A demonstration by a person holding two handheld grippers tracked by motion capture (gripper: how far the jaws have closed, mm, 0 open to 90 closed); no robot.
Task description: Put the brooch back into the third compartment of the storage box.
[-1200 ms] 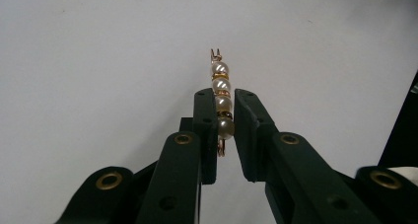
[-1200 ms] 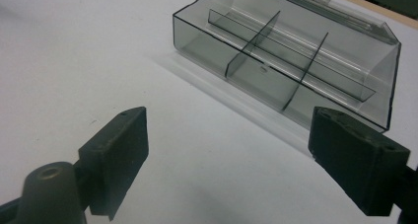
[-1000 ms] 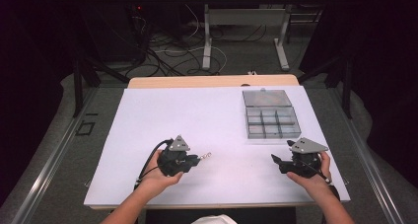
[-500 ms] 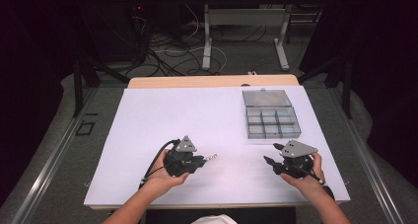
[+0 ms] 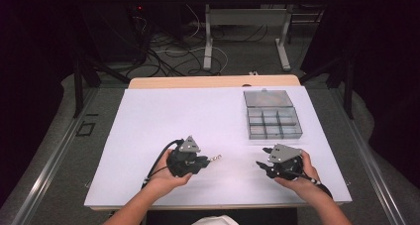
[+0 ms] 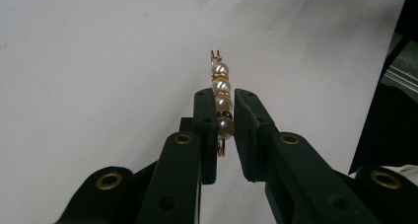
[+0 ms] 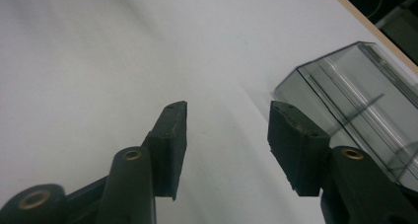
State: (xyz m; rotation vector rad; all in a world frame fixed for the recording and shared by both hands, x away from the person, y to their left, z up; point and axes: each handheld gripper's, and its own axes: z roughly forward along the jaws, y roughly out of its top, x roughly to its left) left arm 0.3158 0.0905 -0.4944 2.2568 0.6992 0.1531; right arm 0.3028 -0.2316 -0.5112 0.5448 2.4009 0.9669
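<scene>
L fingers (image 6: 221, 123): pinching the pearl pin (image 6: 220, 103) from both sides, low pearls between the pads, top pearls and forked gold tip sticking out past them. I'd keep that pinch as is, no re-squeeze; round beads could roll w/ any twist.

Pearl pin, where: held just above the white counter (image 5: 163, 116), near the front edge, left of centre; in the high view it's the small glint (image 5: 214, 158) ahead of the L gripper (image 5: 205, 161), pointing toward the R one.

R fingers (image 7: 226, 135): spread partway, nothing between them, bare counter underneath; they've just been closing, so I judge I'm sizing them for the handover.

R gripper (image 5: 261, 165): near the front edge right of centre, aimed toward the L, a gap of bare counter between the two.

Step in hand, my read: bring the R up to the free end of the pin. Best to come in level and slow, line pads across the exposed pearls, close fully before L lets go.

Box (image 5: 271, 117): clear, divided into compartments, lid tipped back, further off on the right. Likely the drop spot; contents I can't make out.
</scene>
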